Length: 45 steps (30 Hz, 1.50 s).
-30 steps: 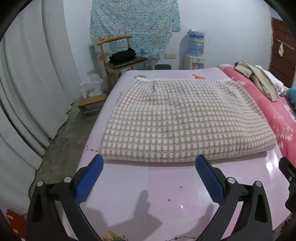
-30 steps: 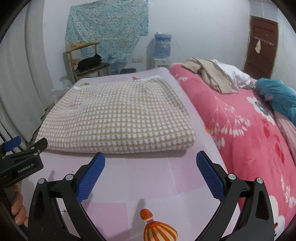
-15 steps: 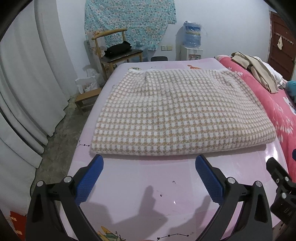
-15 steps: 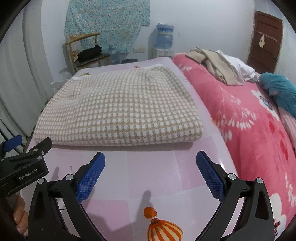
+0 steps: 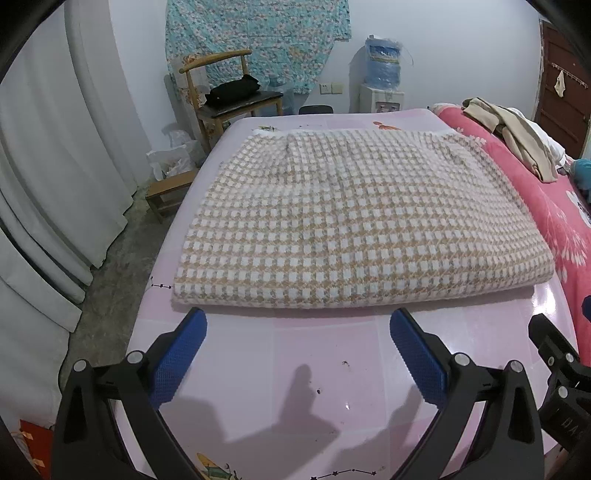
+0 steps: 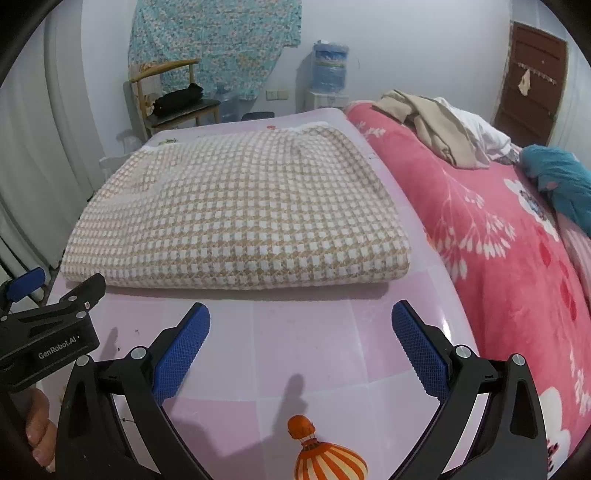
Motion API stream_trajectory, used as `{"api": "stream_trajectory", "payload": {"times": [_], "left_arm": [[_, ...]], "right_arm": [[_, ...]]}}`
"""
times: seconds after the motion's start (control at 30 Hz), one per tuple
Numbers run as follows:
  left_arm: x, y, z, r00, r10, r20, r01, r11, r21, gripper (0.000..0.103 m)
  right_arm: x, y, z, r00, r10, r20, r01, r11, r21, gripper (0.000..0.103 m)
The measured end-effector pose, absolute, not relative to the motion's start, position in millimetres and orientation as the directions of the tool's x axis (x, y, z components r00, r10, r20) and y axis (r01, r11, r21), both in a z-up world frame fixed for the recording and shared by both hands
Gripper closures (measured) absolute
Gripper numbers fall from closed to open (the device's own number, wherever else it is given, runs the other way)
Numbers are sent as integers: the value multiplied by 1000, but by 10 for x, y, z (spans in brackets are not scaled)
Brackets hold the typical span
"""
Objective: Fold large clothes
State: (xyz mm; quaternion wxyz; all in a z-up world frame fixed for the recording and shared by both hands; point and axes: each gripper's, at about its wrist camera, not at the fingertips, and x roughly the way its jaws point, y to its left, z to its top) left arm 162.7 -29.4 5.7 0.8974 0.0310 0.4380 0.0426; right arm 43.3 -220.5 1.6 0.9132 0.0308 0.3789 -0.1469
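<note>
A large checked garment (image 5: pixel 354 225) in beige and white is lying folded into a thick, roughly rectangular stack on the pink sheet (image 5: pixel 325 369) of a bed. Its near folded edge is running straight across, rounded and layered, and a white trim is showing along the far edge. In the right wrist view the same garment (image 6: pixel 236 214) is sitting left of center, its right side falling just beside the edge of a red floral blanket (image 6: pixel 498 236).

The left gripper (image 5: pixel 297 328) is hovering over bare sheet with its 2 blue-padded fingers (image 5: pixel 177 358) spread wide, holding nothing, their tips just short of the garment's near edge. The right gripper (image 6: pixel 300 321) is likewise standing wide open and empty, near the same edge but apart from it. Nothing is lying between either gripper and the fold.

On the red blanket, a heap of tan and white clothes (image 6: pixel 436 125) and a teal cloth (image 6: pixel 561 177) are resting well apart from the folded stack. Beyond the bed, a wooden chair (image 5: pixel 229 99) carrying a black bag is standing beside a water dispenser (image 5: pixel 382 81), under a floral cloth (image 5: pixel 258 33) hanging on the wall. A balloon print (image 6: pixel 325 454) is marking the sheet below the right gripper.
</note>
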Motion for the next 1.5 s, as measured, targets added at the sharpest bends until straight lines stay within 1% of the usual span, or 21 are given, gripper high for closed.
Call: {"api": "stream_trajectory", "payload": {"times": [1.5], "left_arm": [[1622, -297, 57, 609, 78, -789, -41, 997, 68, 5]], "right_arm": [[421, -2255, 65, 672, -248, -697, 276, 958, -75, 8]]}}
